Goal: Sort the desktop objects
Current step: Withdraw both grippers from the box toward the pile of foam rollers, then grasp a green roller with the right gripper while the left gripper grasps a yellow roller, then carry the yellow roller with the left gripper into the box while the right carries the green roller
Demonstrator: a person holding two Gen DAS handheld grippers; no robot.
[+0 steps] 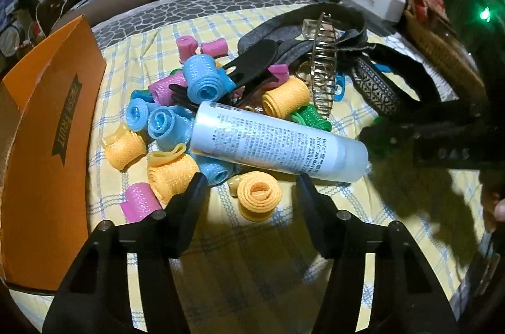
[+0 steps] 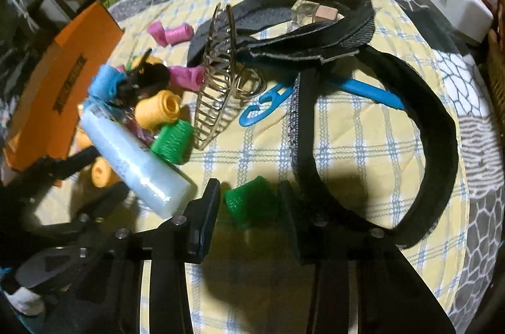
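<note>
At the left edge of the checked tablecloth (image 1: 284,242) I see the orange box (image 1: 47,129). My left gripper (image 1: 249,185) stands with its jaws apart around a yellow curler (image 1: 258,200), neither pad visibly pressing it; the white bottle (image 1: 277,141) lies just beyond, on the heap of curlers. Further right, my right gripper (image 2: 249,198) has a green curler (image 2: 249,203) between its fingers; the gaps look slim, and I cannot tell whether the pads touch. The black headband (image 2: 410,125) curves just right of it.
</note>
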